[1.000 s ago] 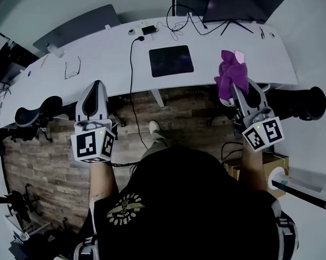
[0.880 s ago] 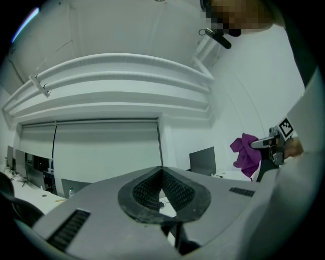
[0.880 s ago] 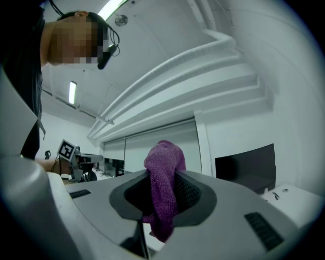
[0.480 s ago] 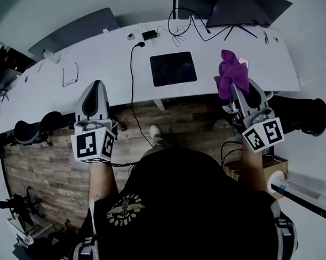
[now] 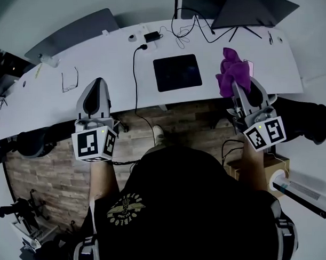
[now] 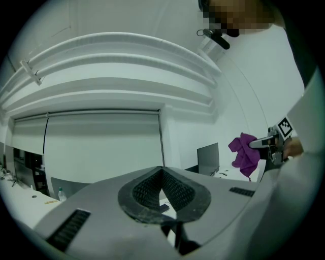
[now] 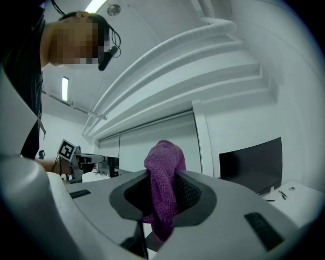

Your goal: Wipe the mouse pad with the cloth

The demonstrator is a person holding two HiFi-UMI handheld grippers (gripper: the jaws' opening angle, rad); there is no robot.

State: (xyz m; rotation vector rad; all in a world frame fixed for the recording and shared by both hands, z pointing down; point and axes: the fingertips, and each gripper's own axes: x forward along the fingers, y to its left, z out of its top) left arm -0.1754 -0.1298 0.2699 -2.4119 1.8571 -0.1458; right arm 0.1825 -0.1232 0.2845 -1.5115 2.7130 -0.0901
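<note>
A dark mouse pad [image 5: 177,72] lies flat on the white desk [image 5: 112,64], a little right of its middle. My right gripper [image 5: 237,86] is shut on a purple cloth [image 5: 233,71], which bunches above its tips, held near the desk's front edge to the right of the pad. In the right gripper view the cloth [image 7: 163,190] hangs pinched between the jaws. My left gripper [image 5: 94,97] is shut and empty, over the desk's front edge to the left of the pad; its closed pads [image 6: 162,190] show nothing between them.
Black cables [image 5: 137,69] run across the desk left of the pad. A monitor [image 5: 260,6] stands at the back right, a laptop [image 5: 74,31] at the back left, glasses [image 5: 70,81] nearby. Dark chairs [image 5: 307,119] sit under the desk's ends.
The whole view has shifted slightly: desk and pad sit a little lower and to the right in the frame. Both grippers keep their pose; the cloth stays clamped.
</note>
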